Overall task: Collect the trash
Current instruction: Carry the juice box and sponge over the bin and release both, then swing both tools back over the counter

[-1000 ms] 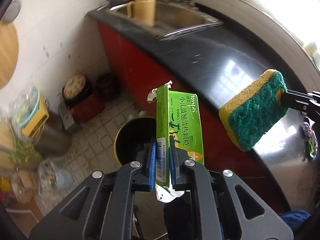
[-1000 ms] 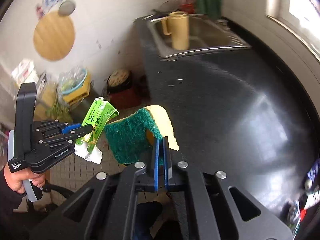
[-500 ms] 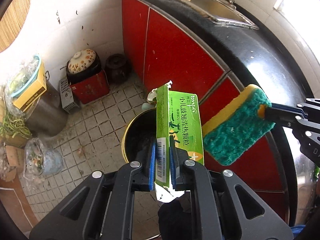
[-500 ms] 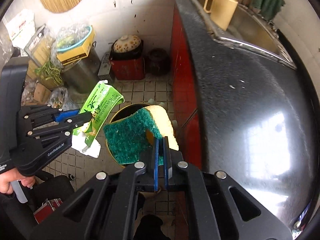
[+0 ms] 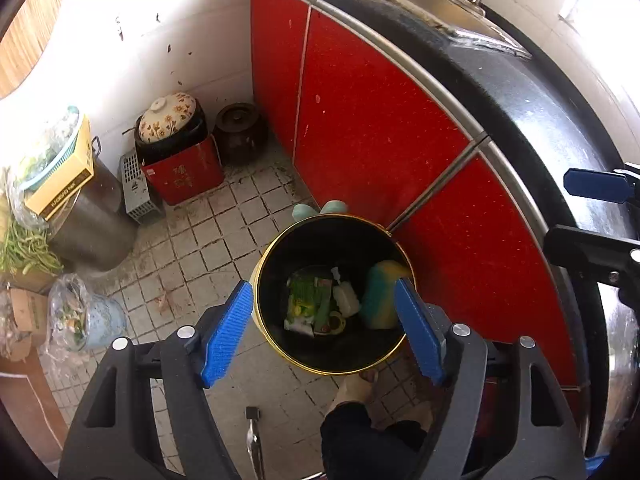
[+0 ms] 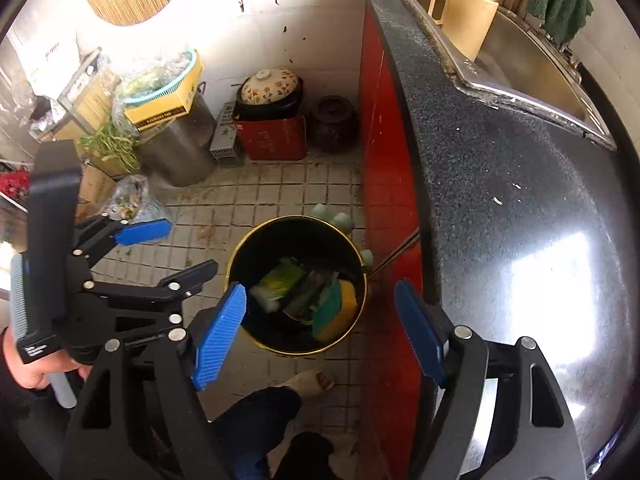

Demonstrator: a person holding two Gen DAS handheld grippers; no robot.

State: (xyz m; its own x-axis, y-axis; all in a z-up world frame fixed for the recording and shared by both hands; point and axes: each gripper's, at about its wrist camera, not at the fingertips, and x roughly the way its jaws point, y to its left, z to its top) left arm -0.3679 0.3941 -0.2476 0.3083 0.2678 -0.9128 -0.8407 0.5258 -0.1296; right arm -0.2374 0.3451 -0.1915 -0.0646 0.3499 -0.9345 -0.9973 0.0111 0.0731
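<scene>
A black trash bin with a gold rim (image 5: pixel 280 356) stands on the tiled floor by the red cabinets; it also shows in the right wrist view (image 6: pixel 236 248). Inside lie the green carton (image 5: pixel 306 300) (image 6: pixel 280 278) and the yellow-green sponge (image 5: pixel 380 296) (image 6: pixel 336 310), with other scraps. My left gripper (image 5: pixel 324 328) is open and empty above the bin; it also shows in the right wrist view (image 6: pixel 168 248). My right gripper (image 6: pixel 318 332) is open and empty above the bin; its fingers (image 5: pixel 592 186) show at the right edge of the left wrist view.
Red cabinet doors (image 5: pixel 372 120) under a black counter (image 6: pixel 500 160) with a sink and a yellow jug (image 6: pixel 468 12). On the floor by the wall are a floral-lidded pot on a red box (image 5: pixel 176 152), a dark jar (image 5: pixel 238 128), a metal drum (image 5: pixel 88 216) and bags. The person's foot (image 6: pixel 308 384) is near the bin.
Both grippers have opened. The green carton and the sponge have dropped from them into the bin. Both views now point more steeply down at the bin.
</scene>
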